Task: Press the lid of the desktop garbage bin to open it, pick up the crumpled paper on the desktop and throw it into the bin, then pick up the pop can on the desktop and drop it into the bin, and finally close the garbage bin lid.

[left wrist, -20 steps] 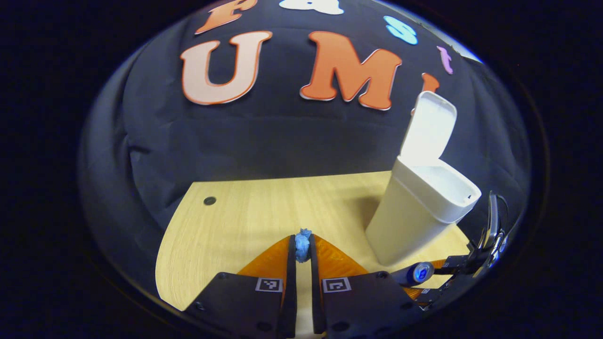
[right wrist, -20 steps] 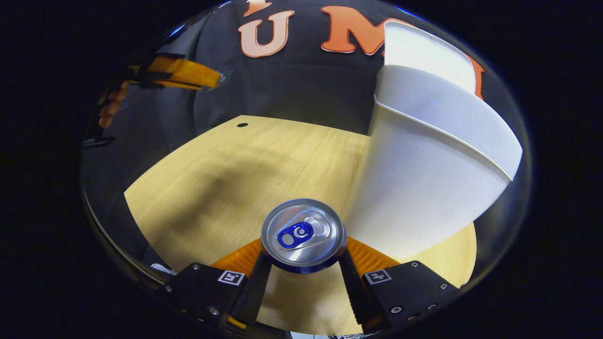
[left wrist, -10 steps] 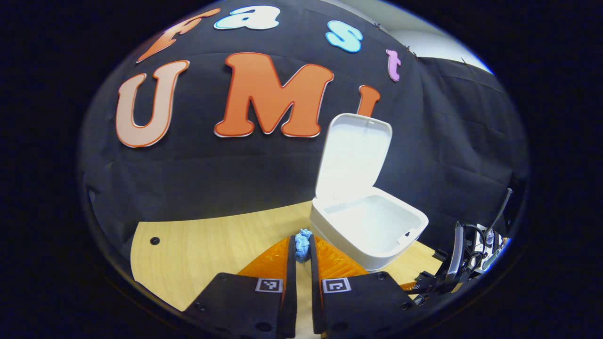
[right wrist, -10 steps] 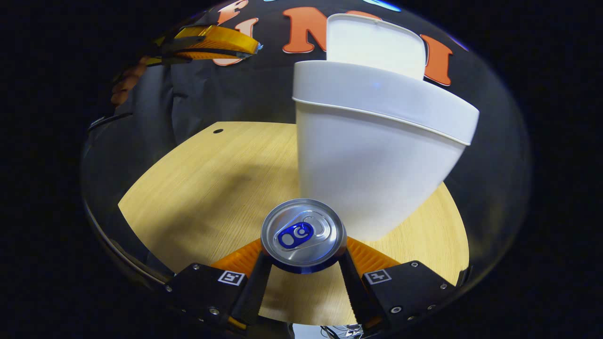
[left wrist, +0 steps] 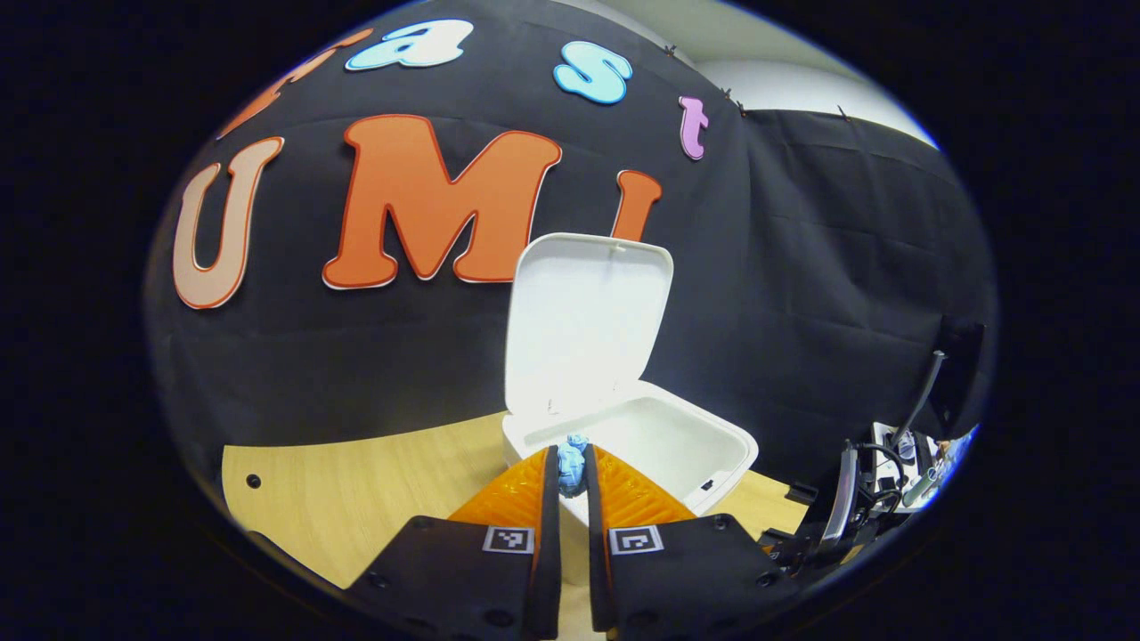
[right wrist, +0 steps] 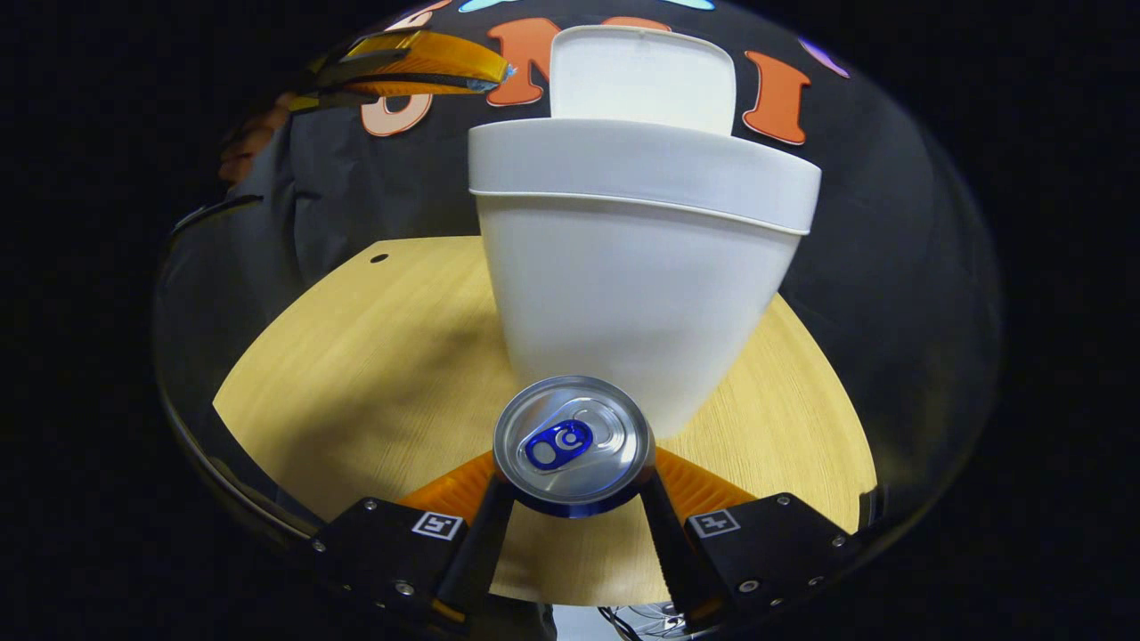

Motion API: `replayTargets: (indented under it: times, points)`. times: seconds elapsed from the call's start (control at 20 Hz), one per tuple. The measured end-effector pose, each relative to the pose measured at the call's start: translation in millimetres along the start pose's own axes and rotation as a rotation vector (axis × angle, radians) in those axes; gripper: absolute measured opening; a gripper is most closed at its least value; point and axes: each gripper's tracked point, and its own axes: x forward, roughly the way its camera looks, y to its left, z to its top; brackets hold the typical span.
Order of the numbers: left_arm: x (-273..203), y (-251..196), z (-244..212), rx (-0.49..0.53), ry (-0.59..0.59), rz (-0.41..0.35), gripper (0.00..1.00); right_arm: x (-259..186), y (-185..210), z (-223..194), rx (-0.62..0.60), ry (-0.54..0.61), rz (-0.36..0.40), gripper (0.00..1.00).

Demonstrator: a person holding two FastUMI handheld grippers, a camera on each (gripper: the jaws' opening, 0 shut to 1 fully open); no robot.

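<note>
I'm looking into a staged recording booth — black cloth (left wrist: 837, 267) is hanging as walls around a pale wooden desktop (right wrist: 356, 374), with cabled equipment (left wrist: 891, 481) sitting at its edge — a lab setup, not a home.

Crumpled paper (left wrist: 570, 465) mostly hidden between left claw (left wrist: 570, 476) fingers, just a bit poking out. Pop can (right wrist: 574, 445) body hidden below its top. Bin (right wrist: 634, 276) interior unseen from right gripper view (lid (right wrist: 643, 78) partly behind rim). Gear at right edge (left wrist: 891, 485) too small to tell.
</note>
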Motion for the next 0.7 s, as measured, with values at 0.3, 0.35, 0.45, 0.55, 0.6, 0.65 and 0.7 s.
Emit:
replayTargets:
  times: [0.3, 0.35, 0.45, 0.55, 0.6, 0.65, 0.7]
  points:
    - [17.1, -15.7, -5.7, 0.009, 0.021, -0.032, 0.17, 0.6, 0.0, -0.5, 0.039, 0.002, -0.041, 0.77]
    - [19.4, -17.3, -7.5, 0.011, 0.026, -0.035, 0.17, 1.1, -0.8, -0.2, 0.044, 0.003, -0.050, 0.77]
    - [24.5, -20.7, -14.5, 0.015, 0.042, -0.038, 0.17, 1.1, -0.8, -0.6, 0.054, 0.006, -0.061, 0.77]
    - [26.6, -22.0, -23.1, 0.023, 0.066, -0.041, 0.17, 3.0, -1.4, -2.5, 0.063, 0.007, -0.071, 0.77]
    - [27.4, -21.6, -25.5, 0.027, 0.072, -0.040, 0.17, 3.2, -1.9, -2.1, 0.067, 0.006, -0.077, 0.77]
    - [28.9, -22.8, -28.4, 0.029, 0.077, -0.044, 0.17, 3.1, -1.2, -1.2, 0.071, 0.005, -0.078, 0.77]
    - [28.7, -24.1, -31.7, 0.034, 0.083, -0.050, 0.17, 2.8, -3.1, -1.6, 0.073, 0.002, -0.086, 0.77]
